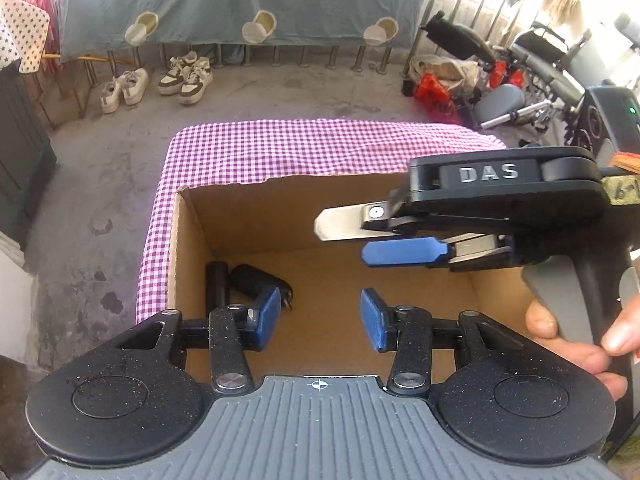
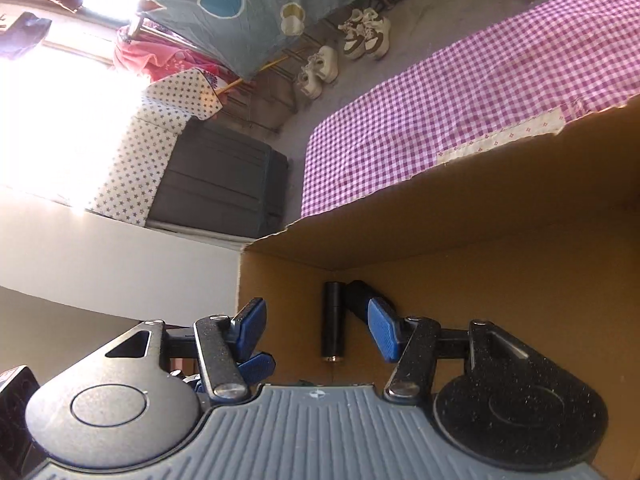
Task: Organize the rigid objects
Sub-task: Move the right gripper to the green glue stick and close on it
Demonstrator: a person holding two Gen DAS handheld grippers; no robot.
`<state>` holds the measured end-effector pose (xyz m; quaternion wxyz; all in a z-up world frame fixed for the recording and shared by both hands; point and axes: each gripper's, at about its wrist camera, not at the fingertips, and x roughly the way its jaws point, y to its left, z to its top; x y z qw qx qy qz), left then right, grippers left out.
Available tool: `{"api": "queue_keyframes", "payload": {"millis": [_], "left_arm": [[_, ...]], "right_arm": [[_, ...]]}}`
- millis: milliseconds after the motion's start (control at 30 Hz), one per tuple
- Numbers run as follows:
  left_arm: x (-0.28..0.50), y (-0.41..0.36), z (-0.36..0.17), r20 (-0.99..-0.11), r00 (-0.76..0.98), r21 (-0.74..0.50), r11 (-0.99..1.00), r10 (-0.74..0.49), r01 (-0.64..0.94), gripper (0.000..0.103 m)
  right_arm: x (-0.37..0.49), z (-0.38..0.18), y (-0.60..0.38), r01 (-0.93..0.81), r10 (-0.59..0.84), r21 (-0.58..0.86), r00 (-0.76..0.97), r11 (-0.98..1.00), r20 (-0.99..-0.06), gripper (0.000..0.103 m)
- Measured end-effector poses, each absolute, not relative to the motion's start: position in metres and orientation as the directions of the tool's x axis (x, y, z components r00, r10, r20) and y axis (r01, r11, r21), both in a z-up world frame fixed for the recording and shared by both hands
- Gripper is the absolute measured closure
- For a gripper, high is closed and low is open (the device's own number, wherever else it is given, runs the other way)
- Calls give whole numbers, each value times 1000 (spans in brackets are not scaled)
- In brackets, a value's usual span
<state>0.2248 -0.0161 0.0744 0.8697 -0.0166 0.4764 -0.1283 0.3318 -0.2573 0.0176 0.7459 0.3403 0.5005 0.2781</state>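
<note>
Here, on a concrete balcony floor (image 1: 320, 92), my two handheld grippers hang over an open cardboard box (image 1: 192, 240) that sits on a table draped in a purple-and-white checked cloth (image 1: 280, 148). Beyond the table a grey-blue sheet with blue circles (image 1: 240, 4) hangs along a railing, with two pairs of sneakers (image 1: 160, 80) parked beneath it (a folded wheelchair and red bags crowd the far right corner). From my left wrist camera I see the right gripper (image 1: 352, 240) reaching in from the right above the box, a hand (image 1: 576, 340) wrapped around its handle; its fingers are parted with nothing between them. My left gripper (image 1: 320, 316) points down into the box, its blue pads set moderately apart and gripping nothing. The items already sorted lie on the box floor in the left corner: a black cylinder (image 2: 333, 320) alongside the side wall and, touching it, a second black object (image 1: 256, 280) angled away from it, partly hidden by my pads in both views, so I cannot identify it.
</note>
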Motion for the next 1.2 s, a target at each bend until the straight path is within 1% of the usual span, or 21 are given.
{"api": "queue_keyframes", "payload": {"millis": [167,267,333,467,567,633,700,767,833,900,967,1067,1133,1200], "left_arm": [[171,-15,102,-761,573,-176,947,-304,268,54],[134,-18,104,-728,595,-183,933,-341,311,51],[111,-23,96,-719,591,-199,922,-367,331,51],[74,-42,59,-733,538,-236,897,-417,373,51],[57,-63,28,-754,495,-253,886,-432,388,51],[50,-81,10,-771,484,-231,889,-415,395,51],[45,-101,-2,-779,490,-188,891,-392,413,52],[44,-117,-13,-796,491,-134,894,-354,427,56],[45,-130,-23,-803,503,-81,895,-319,439,60],[46,-137,-31,-803,519,-43,898,-292,439,61],[51,-139,-36,-806,522,-33,901,-280,432,64],[54,-140,-45,-804,530,-22,904,-270,427,65],[60,-142,-50,-810,527,-15,908,-257,420,67],[67,-143,-54,-818,508,-37,906,-270,421,68]], "right_arm": [[246,56,-313,-153,782,823,443,547,-437,44],[189,56,-348,-178,774,825,494,536,-396,44],[153,44,-366,-172,754,821,529,544,-389,44],[103,4,-378,-101,678,784,578,612,-454,45],[88,-31,-371,-48,646,768,574,639,-503,52],[85,-47,-363,-29,633,750,559,661,-536,56],[82,-54,-356,-30,607,713,552,700,-572,60],[83,-59,-348,-54,586,673,545,738,-599,66],[88,-61,-341,-70,573,644,539,761,-618,67],[91,-65,-335,-78,568,629,525,773,-633,69],[96,-69,-327,-87,560,608,509,789,-653,70],[104,-74,-318,-100,540,573,494,814,-682,71],[109,-78,-313,-103,529,555,486,825,-696,74],[113,-80,-312,-103,525,549,480,829,-703,77]]}}
